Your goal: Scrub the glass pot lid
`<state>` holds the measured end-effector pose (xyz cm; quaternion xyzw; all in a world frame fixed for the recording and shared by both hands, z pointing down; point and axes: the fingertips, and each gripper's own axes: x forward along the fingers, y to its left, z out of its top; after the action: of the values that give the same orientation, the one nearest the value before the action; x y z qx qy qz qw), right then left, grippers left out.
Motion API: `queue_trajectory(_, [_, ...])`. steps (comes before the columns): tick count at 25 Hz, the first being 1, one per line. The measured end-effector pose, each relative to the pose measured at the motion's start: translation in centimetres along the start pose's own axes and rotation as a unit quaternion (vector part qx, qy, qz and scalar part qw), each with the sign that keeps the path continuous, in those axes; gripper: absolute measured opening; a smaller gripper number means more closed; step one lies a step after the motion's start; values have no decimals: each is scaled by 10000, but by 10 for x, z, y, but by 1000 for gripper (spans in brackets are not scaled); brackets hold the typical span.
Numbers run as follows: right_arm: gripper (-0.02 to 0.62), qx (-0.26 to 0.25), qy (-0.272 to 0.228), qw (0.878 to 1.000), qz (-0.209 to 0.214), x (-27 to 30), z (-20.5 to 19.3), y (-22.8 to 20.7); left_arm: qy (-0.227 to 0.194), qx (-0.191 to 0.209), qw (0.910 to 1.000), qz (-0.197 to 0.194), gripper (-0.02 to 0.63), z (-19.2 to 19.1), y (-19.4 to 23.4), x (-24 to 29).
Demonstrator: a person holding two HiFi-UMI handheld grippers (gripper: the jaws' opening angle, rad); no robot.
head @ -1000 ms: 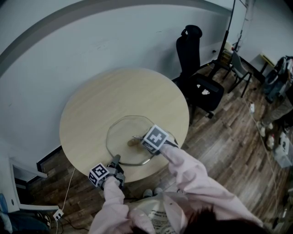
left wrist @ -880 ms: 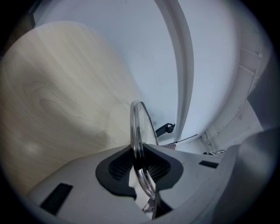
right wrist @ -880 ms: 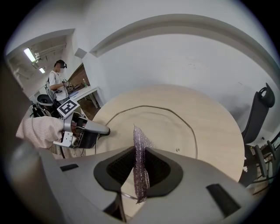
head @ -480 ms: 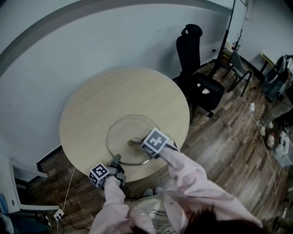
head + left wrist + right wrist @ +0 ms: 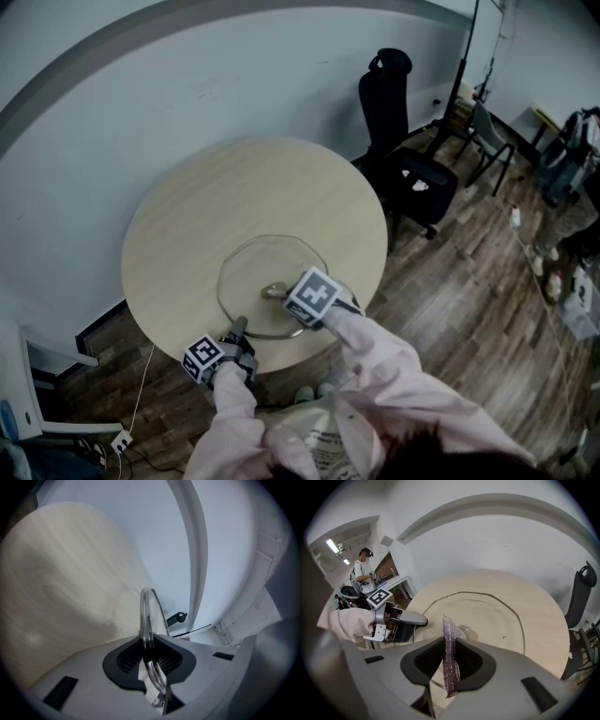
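Note:
The glass pot lid (image 5: 251,274) lies flat on the round wooden table (image 5: 234,192), near its front edge. My left gripper (image 5: 234,333) is shut on the lid's near rim; in the left gripper view its pads clamp the metal-edged lid rim (image 5: 146,616) edge-on. My right gripper (image 5: 284,292) hovers over the lid's centre, shut on a silvery scrub cloth (image 5: 450,639) that sticks out beyond the jaws. In the right gripper view the cloth's tip sits right beside the lid's knob (image 5: 466,630), and the left gripper (image 5: 417,619) shows at the lid's left edge.
A black office chair (image 5: 405,141) stands just right of the table, with more chairs and bags behind it on the wood floor. A pale curved wall runs behind the table. A person (image 5: 362,571) stands at a bench far off in the right gripper view.
My right gripper with the cloth has slid a little toward me and leftward across the lid. The left gripper and the lid have stayed put.

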<state>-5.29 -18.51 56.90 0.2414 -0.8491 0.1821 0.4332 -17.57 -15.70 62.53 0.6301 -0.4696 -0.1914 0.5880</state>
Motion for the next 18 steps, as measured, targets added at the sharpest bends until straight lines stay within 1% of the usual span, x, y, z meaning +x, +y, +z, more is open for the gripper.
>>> queue_trajectory(18, [86,39,73,9997,225,9,4,23,0,-26,10000,-18,57,3,1,-1])
